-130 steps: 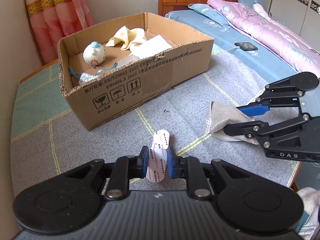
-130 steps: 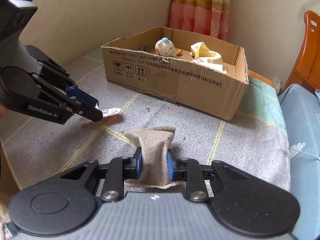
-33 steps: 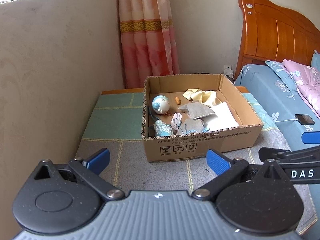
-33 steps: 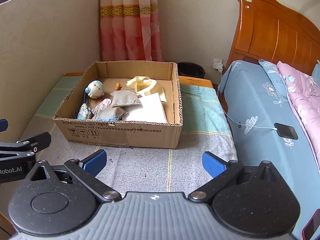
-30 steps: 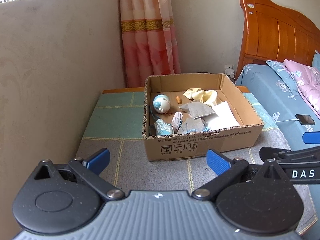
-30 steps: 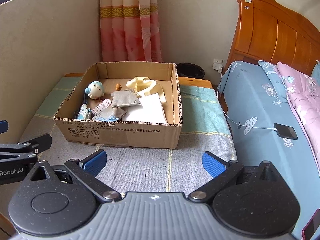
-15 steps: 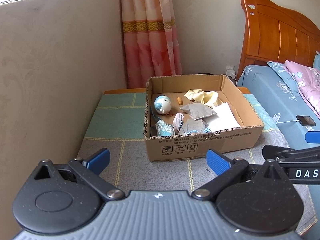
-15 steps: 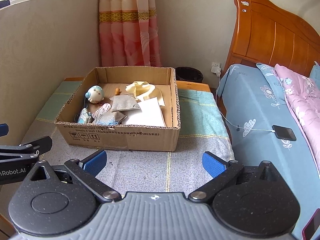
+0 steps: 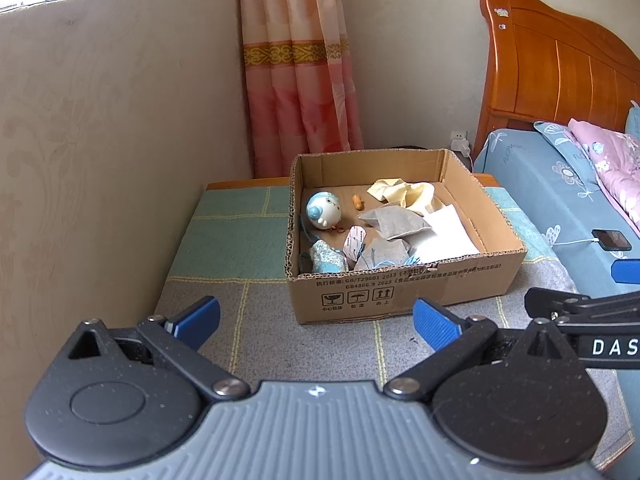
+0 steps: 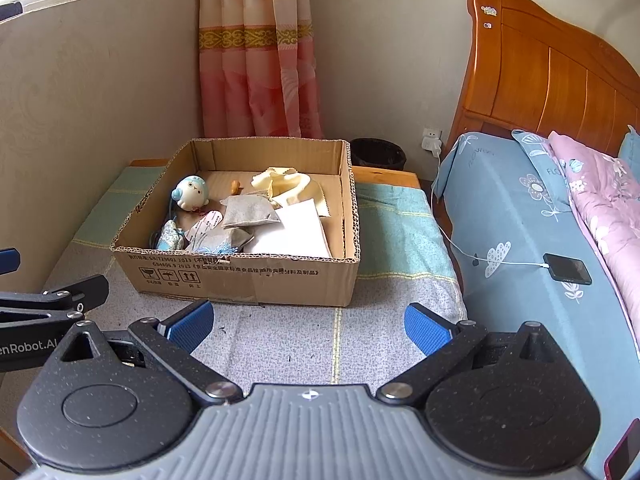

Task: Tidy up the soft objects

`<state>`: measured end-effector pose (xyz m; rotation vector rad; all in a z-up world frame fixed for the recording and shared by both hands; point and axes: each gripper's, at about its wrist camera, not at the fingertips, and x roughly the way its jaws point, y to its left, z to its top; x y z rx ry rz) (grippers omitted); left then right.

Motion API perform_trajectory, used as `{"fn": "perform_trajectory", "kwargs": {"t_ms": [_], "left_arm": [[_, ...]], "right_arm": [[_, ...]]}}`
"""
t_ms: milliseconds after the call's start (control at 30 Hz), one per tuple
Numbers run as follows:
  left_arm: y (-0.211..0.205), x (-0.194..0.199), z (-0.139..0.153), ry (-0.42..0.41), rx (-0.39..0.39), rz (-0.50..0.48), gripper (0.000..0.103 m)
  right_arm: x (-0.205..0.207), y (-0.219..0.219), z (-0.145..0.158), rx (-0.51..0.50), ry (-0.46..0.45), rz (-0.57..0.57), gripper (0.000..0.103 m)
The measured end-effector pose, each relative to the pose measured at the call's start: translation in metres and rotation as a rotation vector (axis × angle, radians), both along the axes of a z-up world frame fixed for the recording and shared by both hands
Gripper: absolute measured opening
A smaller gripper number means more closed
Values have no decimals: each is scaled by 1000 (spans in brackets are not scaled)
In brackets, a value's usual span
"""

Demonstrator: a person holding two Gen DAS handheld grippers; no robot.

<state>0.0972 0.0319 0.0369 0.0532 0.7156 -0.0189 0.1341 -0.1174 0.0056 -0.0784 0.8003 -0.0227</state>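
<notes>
A cardboard box [image 9: 400, 288] [image 10: 248, 276] stands on the cloth-covered table. Inside lie a round white-and-blue plush toy [image 9: 323, 210] [image 10: 191, 193], grey cloth pouches [image 9: 394, 222] [image 10: 248, 211], a yellow cloth [image 9: 404, 194] [image 10: 286, 186], a white pad [image 9: 448, 236] [image 10: 292, 232], a white sachet [image 9: 354, 240] [image 10: 206, 224] and a small blue pouch [image 9: 328, 260] [image 10: 170, 236]. My left gripper [image 9: 316, 322] is open and empty, held back from the box's near side. My right gripper [image 10: 308, 326] is open and empty, beside it to the right.
A wall runs along the left and a pink curtain [image 9: 300, 72] hangs behind the box. A bed with a wooden headboard [image 10: 552, 76] is at the right, with a phone [image 10: 566, 268] on a charging cable on its blue sheet. A dark bin [image 10: 378, 152] stands behind the table.
Over four seconds, the sachet and grey pouch left the grippers and now lie in the box. In the last second both open grippers drew back slightly and rose.
</notes>
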Motion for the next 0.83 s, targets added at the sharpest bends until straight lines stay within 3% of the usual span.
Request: {"fn": "perform_trajectory", "kwargs": {"t_ms": [833], "left_arm": [[-1,-1,0,-2,1,-1,102]], "right_arm": [[-4,-1,3,-3,-16,5,103]]}}
